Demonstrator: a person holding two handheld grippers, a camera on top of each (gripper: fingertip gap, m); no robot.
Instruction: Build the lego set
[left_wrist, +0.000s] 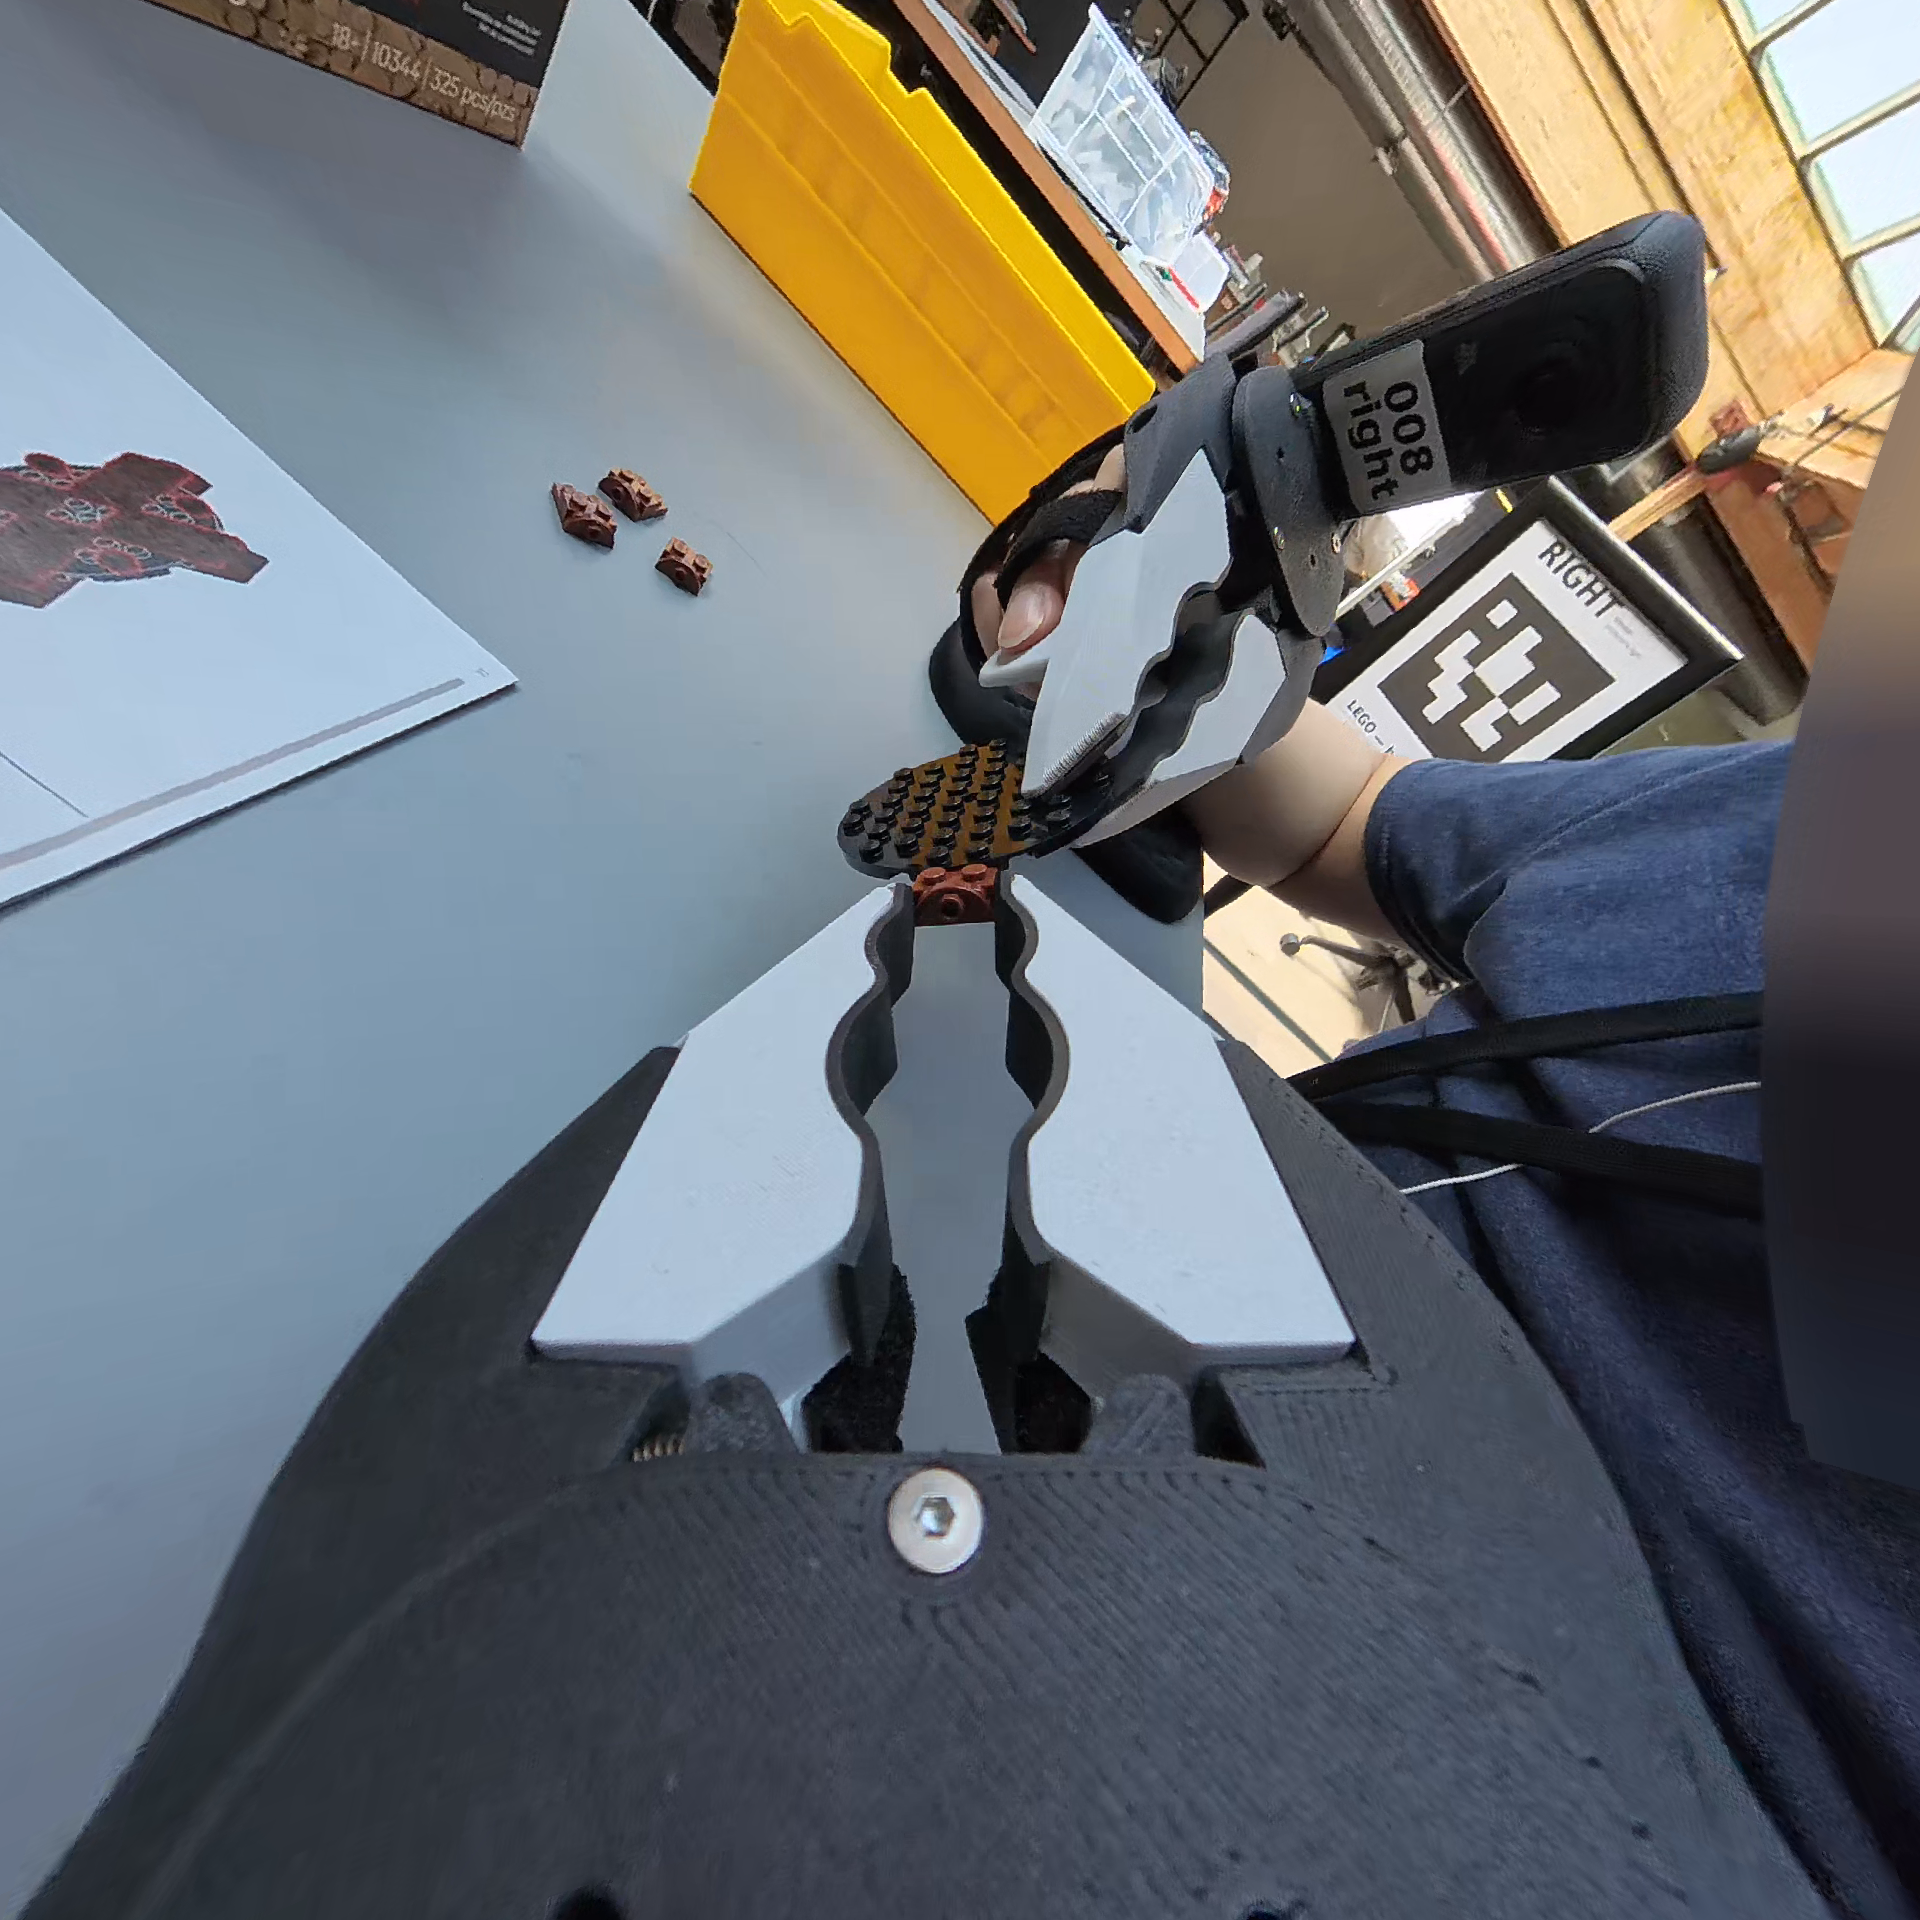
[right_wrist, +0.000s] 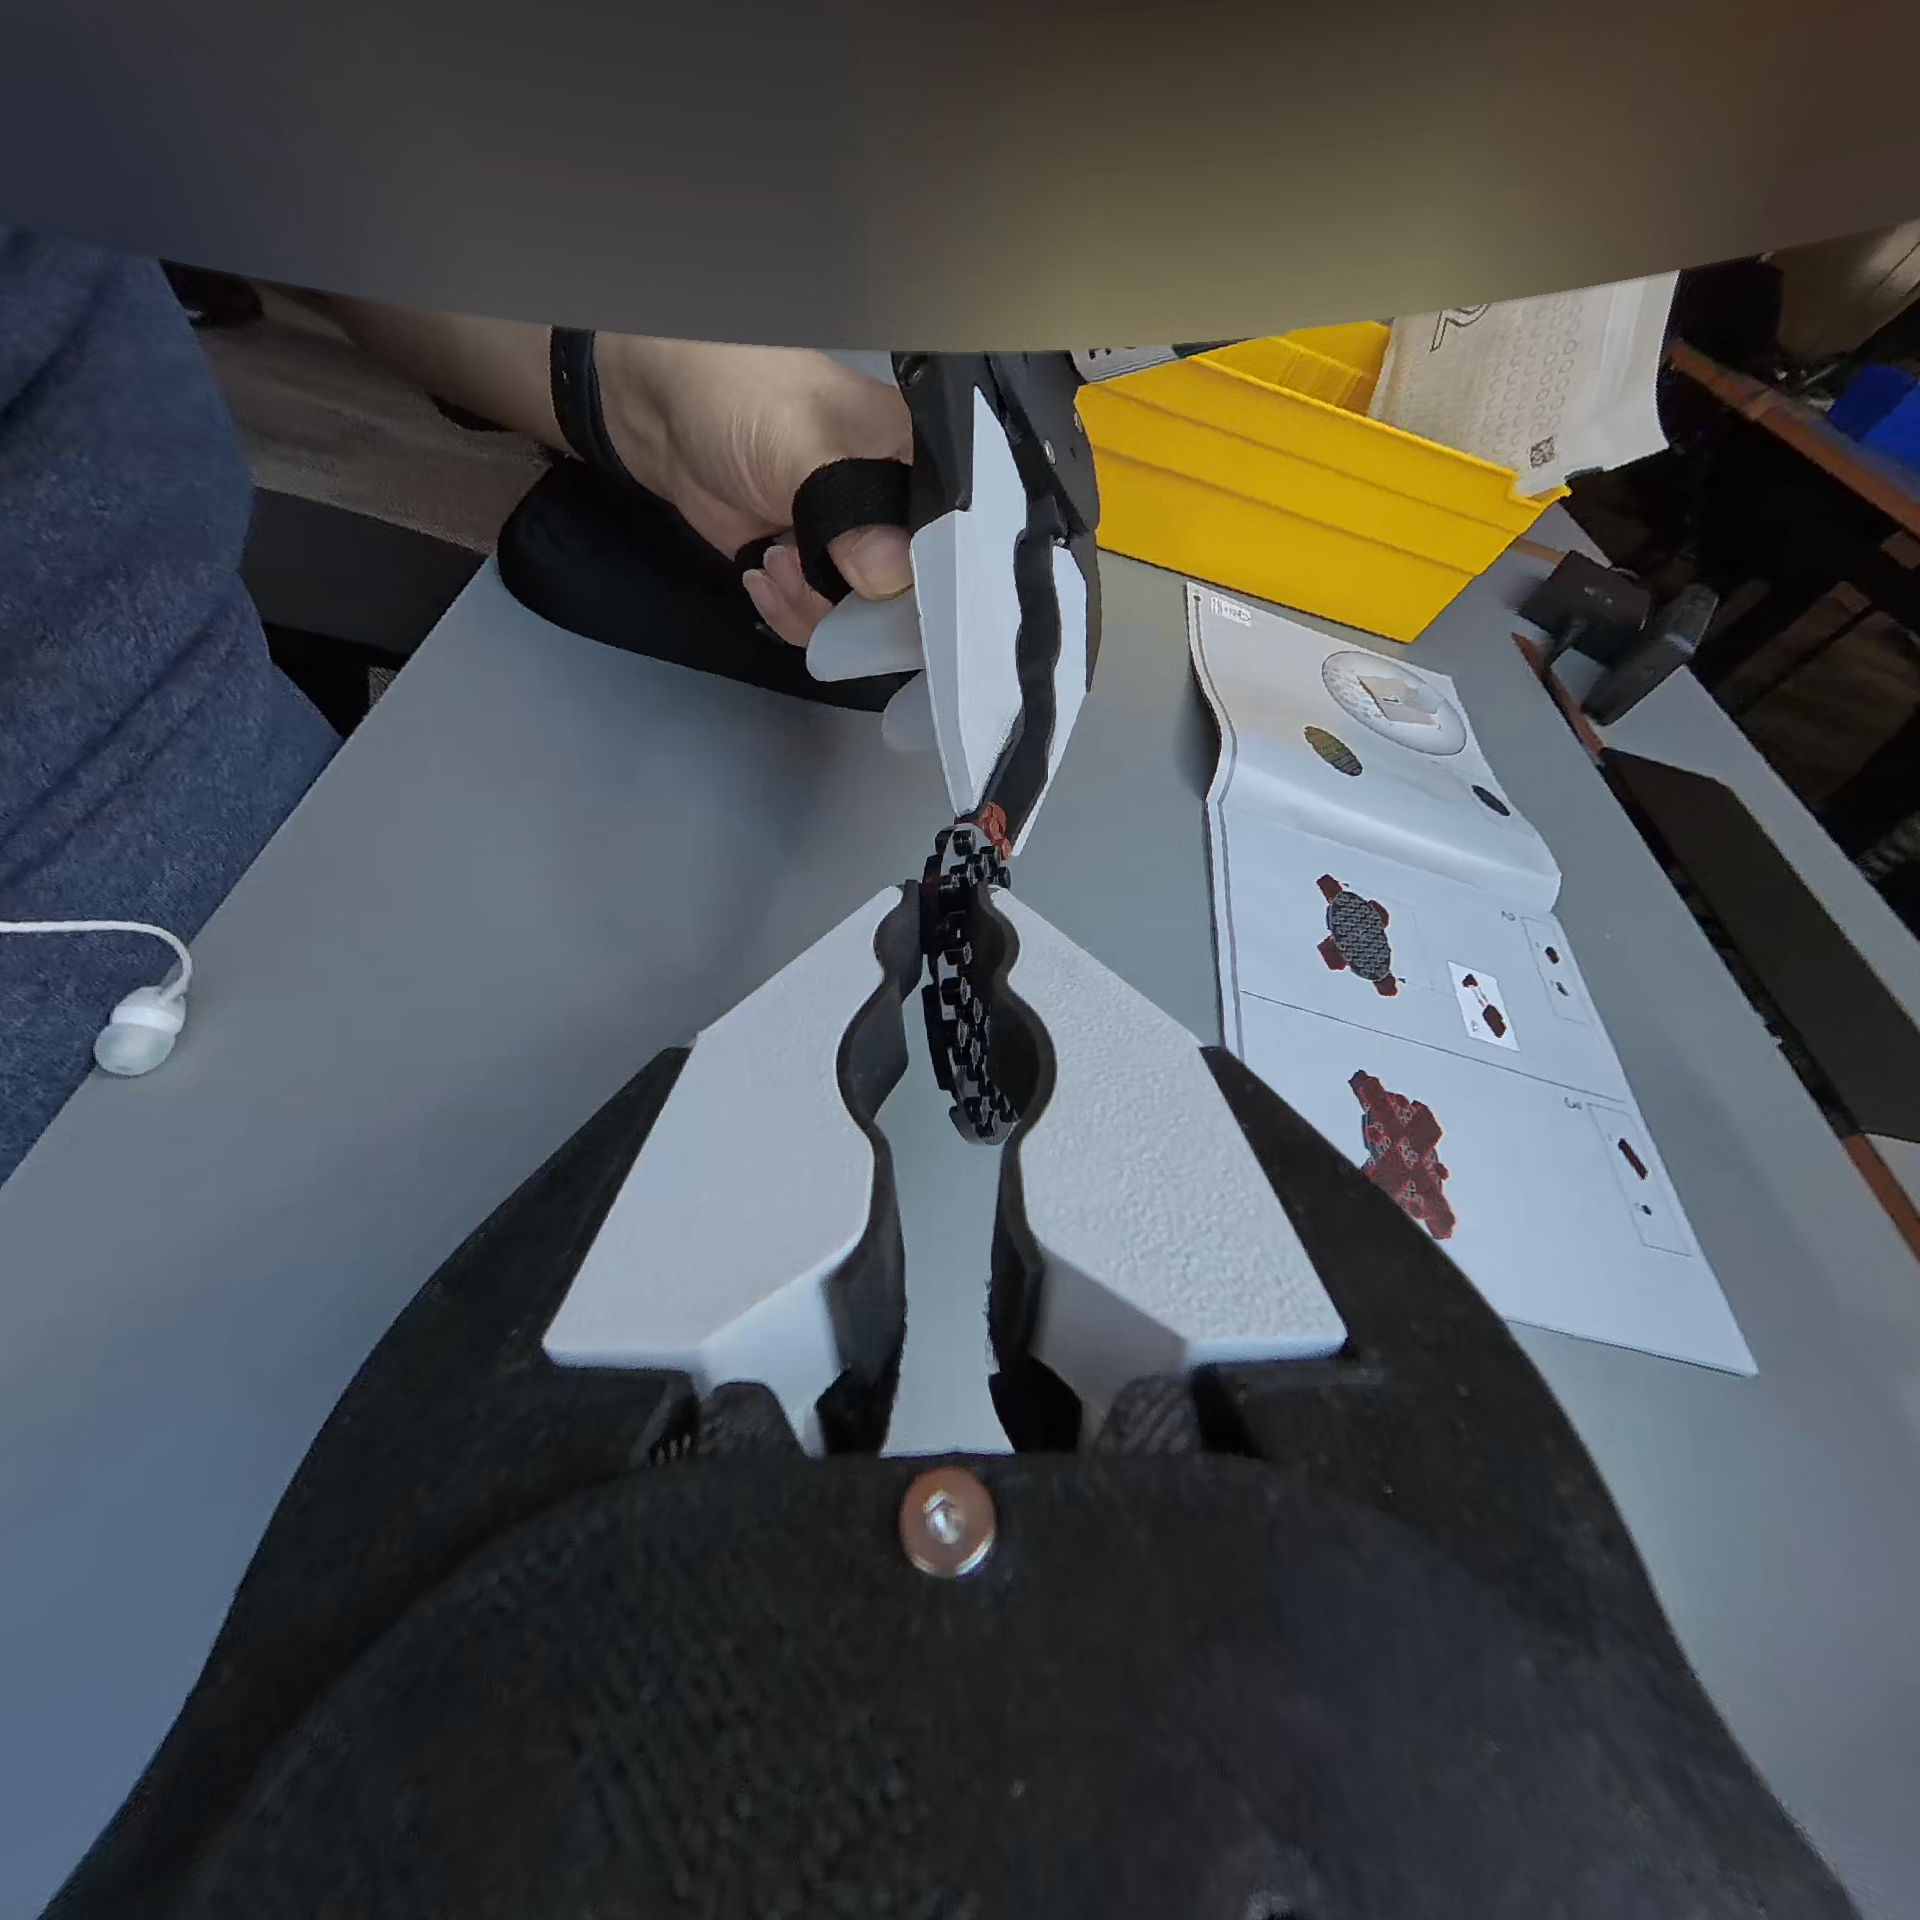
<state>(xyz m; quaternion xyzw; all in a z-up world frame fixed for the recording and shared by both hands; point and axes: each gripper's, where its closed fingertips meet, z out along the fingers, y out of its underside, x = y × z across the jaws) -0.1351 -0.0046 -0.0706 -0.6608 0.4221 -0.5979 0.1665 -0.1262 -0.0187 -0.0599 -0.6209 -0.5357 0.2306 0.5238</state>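
Two tongs meet above the worktop: right tongs clamp the black plate; left tongs, clamped on a brown brick, sit just beside the plate's near edge.

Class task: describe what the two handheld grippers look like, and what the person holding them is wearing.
Each gripper, left gripper and right gripper, has pale grey wedge fingers with wavy black inner pads, on a textured black body with a silver bolt. Black finger straps; blue sleeve.
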